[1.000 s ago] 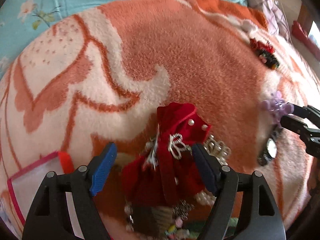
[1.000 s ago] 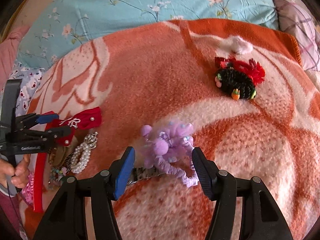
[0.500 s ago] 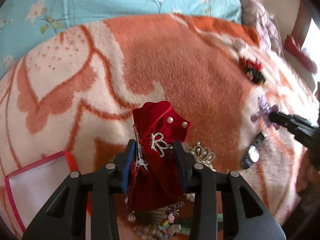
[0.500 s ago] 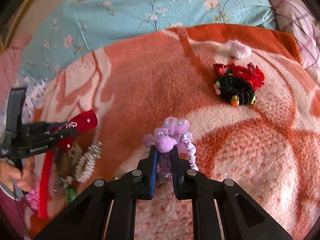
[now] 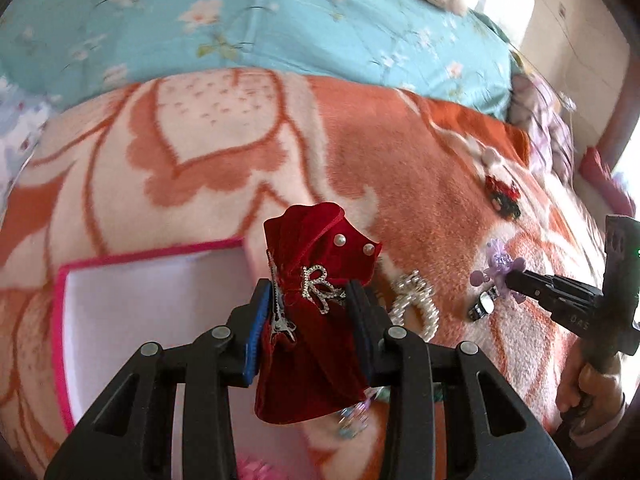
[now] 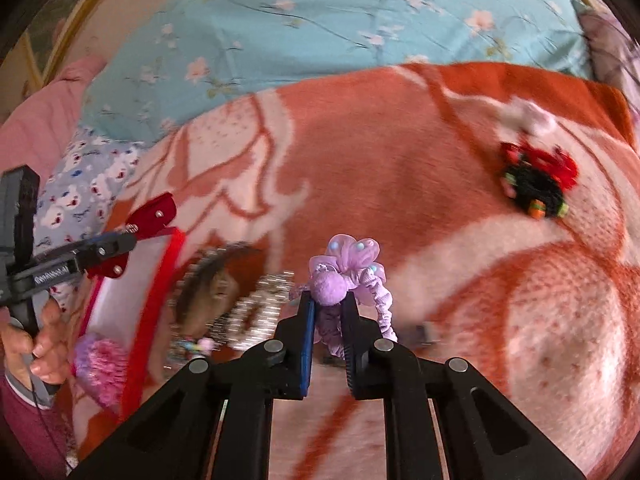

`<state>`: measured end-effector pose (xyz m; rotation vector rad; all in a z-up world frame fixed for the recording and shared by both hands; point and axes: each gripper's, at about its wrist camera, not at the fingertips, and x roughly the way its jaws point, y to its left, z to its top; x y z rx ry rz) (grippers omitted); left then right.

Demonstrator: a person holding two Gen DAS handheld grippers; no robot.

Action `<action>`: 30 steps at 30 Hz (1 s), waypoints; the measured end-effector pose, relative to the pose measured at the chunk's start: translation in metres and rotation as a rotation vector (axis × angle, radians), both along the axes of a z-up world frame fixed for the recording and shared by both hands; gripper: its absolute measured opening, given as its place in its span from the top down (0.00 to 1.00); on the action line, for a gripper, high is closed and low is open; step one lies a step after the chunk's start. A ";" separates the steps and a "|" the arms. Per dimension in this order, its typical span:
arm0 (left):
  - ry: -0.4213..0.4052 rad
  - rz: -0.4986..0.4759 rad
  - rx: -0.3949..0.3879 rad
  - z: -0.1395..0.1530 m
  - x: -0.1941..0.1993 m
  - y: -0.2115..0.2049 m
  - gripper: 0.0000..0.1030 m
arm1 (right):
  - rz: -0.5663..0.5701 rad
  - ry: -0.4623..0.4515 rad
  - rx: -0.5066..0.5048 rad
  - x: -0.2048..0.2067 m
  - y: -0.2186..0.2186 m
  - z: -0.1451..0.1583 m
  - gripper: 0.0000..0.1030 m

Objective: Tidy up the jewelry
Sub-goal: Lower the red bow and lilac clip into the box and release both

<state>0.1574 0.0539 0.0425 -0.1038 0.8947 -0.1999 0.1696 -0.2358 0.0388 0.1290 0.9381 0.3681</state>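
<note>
Left wrist view showed my left gripper point(image 5: 308, 312) clenched on a red velvet bow point(image 5: 316, 280), the blue-padded finger point(image 5: 256, 332) pressing one side and the black finger on the other. The bow stood up between them, with two pearls and a rhinestone ornament on its front. Behind and to the left of my fingers lay a white pouch with a pink border point(image 5: 64, 320) on the orange and cream blanket point(image 5: 400, 152). Just right of my fingers lay a pearl and rhinestone hair clip point(image 5: 412, 304), and further right a small watch-like piece point(image 5: 484, 304), though blur kept me from being sure of it.

In the right wrist view my right gripper point(image 6: 328, 316) was closed on a lilac scrunchie point(image 6: 344, 276), its pompom and petals sticking up past the fingertips. Well ahead and to the right of it, a black and red hair tie point(image 6: 536, 184) rested on the blanket.
</note>
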 end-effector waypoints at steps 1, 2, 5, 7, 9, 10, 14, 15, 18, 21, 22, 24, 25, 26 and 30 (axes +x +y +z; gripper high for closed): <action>-0.001 0.019 -0.003 0.000 -0.005 0.008 0.66 | 0.018 -0.001 0.006 -0.001 0.009 0.001 0.88; -0.002 0.035 -0.003 0.000 -0.009 0.015 0.66 | 0.035 -0.002 0.012 -0.002 0.019 0.002 0.88; -0.006 0.090 -0.007 -0.001 -0.022 0.038 0.66 | 0.091 -0.002 0.032 -0.004 0.049 0.003 0.88; -0.006 0.124 -0.011 -0.002 -0.029 0.052 0.66 | 0.126 -0.005 0.044 -0.006 0.069 0.003 0.88; -0.004 0.149 -0.015 -0.004 -0.034 0.065 0.66 | 0.155 -0.004 0.063 -0.006 0.089 0.003 0.88; -0.004 0.159 -0.016 -0.005 -0.036 0.069 0.66 | 0.167 -0.005 0.070 -0.007 0.097 0.003 0.88; 0.001 0.203 -0.018 -0.012 -0.041 0.088 0.66 | 0.220 -0.007 0.098 -0.007 0.137 0.004 0.88; 0.002 0.213 -0.018 -0.014 -0.041 0.093 0.66 | 0.233 -0.008 0.102 -0.007 0.147 0.004 0.88; 0.010 0.245 -0.018 -0.021 -0.042 0.106 0.66 | 0.263 -0.009 0.116 -0.006 0.173 0.002 0.88; 0.022 0.277 -0.027 -0.029 -0.039 0.121 0.66 | 0.282 -0.008 0.122 -0.004 0.193 -0.001 0.88; 0.026 0.285 -0.032 -0.031 -0.037 0.126 0.66 | 0.289 -0.005 0.123 -0.003 0.199 -0.003 0.88; 0.025 0.297 -0.030 -0.033 -0.033 0.133 0.66 | 0.293 0.003 0.124 0.000 0.207 -0.006 0.88; 0.022 0.301 -0.026 -0.034 -0.032 0.135 0.66 | 0.296 0.009 0.128 0.003 0.213 -0.009 0.88; 0.018 0.304 -0.023 -0.035 -0.030 0.137 0.66 | 0.300 0.016 0.131 0.005 0.217 -0.012 0.88; 0.023 0.314 -0.008 -0.043 -0.022 0.145 0.66 | 0.310 0.030 0.132 0.012 0.233 -0.021 0.88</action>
